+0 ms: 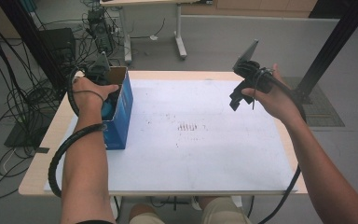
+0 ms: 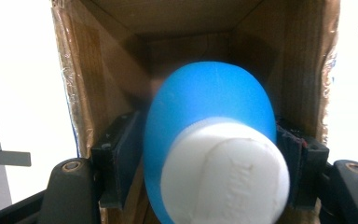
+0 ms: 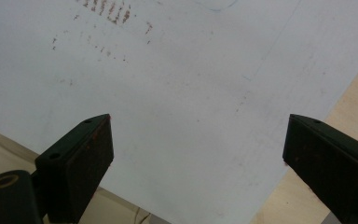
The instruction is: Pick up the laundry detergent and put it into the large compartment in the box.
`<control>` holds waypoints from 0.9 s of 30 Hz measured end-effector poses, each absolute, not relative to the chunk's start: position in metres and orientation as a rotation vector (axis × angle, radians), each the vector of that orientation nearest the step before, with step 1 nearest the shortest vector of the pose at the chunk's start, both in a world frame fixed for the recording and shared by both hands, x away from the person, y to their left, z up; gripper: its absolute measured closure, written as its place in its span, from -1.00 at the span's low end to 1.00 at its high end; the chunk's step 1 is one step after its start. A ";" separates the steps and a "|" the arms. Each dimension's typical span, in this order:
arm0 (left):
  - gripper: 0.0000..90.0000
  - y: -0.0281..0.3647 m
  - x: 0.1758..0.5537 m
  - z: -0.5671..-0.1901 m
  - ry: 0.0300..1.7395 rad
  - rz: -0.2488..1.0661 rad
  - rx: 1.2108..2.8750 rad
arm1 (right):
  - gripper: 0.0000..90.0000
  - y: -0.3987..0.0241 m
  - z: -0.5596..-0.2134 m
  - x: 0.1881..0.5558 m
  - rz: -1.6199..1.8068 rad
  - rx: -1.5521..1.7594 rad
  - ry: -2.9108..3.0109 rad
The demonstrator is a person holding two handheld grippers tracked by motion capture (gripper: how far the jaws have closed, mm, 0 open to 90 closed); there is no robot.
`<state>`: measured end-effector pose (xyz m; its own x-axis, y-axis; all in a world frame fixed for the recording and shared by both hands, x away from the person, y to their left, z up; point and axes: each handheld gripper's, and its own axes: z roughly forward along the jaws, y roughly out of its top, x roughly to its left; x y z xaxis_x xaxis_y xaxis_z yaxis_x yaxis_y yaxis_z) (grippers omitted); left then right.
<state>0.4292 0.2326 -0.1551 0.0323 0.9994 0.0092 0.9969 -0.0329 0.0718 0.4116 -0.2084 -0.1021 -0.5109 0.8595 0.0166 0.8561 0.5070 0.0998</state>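
Left gripper (image 1: 103, 70) is down inside the box (image 1: 122, 122), hand on top of it. The box is blue outside, brown cardboard inside, open at the top, and stands on the left part of the table (image 1: 37, 172), at the left edge of the white sheet (image 1: 205, 154).

Left gripper view: a bottle (image 2: 214, 116) sits between the fingers (image 2: 121, 158), blue body, white cap (image 2: 226, 175) towards the camera. It's inside the box, cardboard walls on both sides and behind it. The black pads lie against the blue body on either side at a narrow gap. The picture is blurred, so I can't tell whether they press on it or just flank it. In the high view a bit of blue shows in the box mouth under the hand.

Right gripper (image 1: 235, 100) is held in the air over the right rear part of the sheet, well apart from the box, cable trailing along the forearm. Its fingers (image 3: 79, 158) stand wide with nothing between them, just the white sheet with faint reddish-brown marks (image 3: 107, 9) and a strip of the table's wood edge at the lower right.
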 end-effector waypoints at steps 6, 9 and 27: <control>-0.33 0.235 0.426 -0.147 2.143 0.079 2.213 | -0.80 -0.209 -0.101 0.411 0.153 1.529 2.697; -0.35 0.233 0.424 -0.140 2.125 0.077 2.228 | -0.80 -0.209 -0.101 0.411 0.157 1.532 2.697; -0.60 0.205 0.399 -0.059 1.758 0.176 2.422 | -0.80 -0.208 -0.105 0.419 0.138 1.540 2.697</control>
